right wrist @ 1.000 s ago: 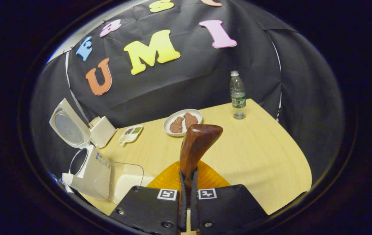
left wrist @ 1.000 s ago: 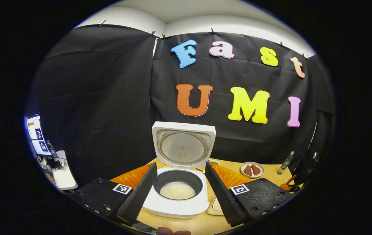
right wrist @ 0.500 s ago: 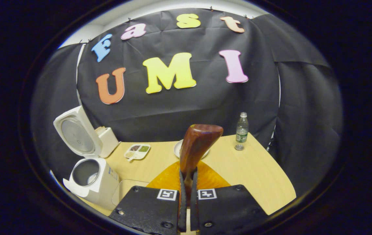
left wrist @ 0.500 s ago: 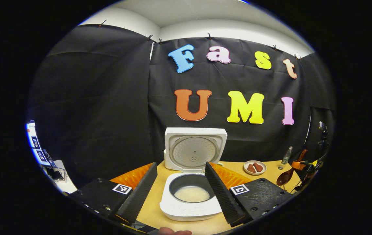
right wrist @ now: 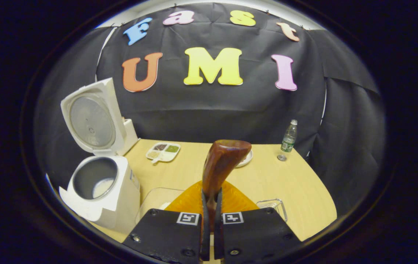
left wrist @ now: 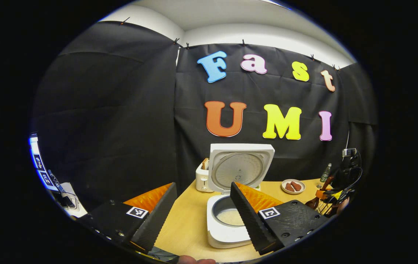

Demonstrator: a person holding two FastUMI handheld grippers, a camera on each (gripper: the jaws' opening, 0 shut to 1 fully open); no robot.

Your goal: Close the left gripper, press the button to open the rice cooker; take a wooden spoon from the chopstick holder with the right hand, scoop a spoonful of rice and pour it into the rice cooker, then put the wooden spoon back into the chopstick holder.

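With the rice cooker [right wrist: 100, 187] lid up and rice in its pot, the right gripper [right wrist: 209, 216] pinches the wooden spoon [right wrist: 220, 165] above the table, the left gripper [left wrist: 203, 209] spread wide and empty, so returning the spoon to the chopstick holder probably remains

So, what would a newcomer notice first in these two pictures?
Probably the wooden spoon, clamped upright in the right gripper in the middle of the right gripper view. Next, the white rice cooker at the table's left, lid up, with rice in its pot; the left gripper is open before it.
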